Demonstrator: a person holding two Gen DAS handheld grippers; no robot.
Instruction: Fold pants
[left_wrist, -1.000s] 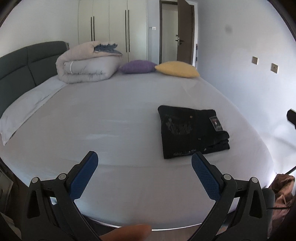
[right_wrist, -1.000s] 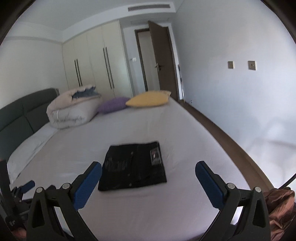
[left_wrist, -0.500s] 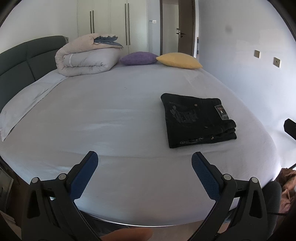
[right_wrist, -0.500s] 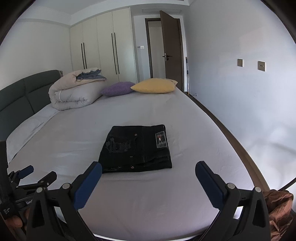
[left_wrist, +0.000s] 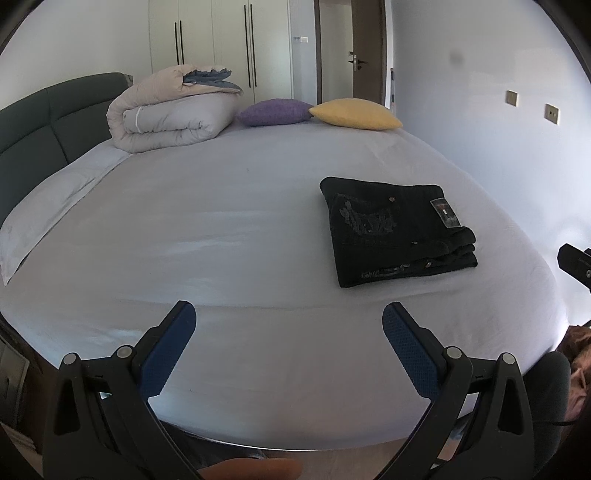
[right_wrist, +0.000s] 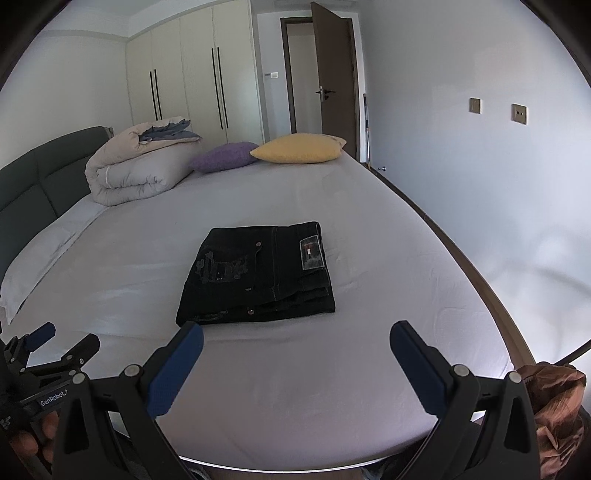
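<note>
L gripper (left_wrist: 288, 314) jaws wide apart, R gripper (right_wrist: 295, 334) likewise, both empty, seemingly level

A home bedroom: a wide bed under a pale grey sheet (right_wrist: 332, 369) with a dark padded headboard (right_wrist: 40, 177), a rolled beige duvet (right_wrist: 140, 170) at its far corner, and cream built-in wardrobes (right_wrist: 192, 74) beside a brown door (right_wrist: 336, 74).
</note>
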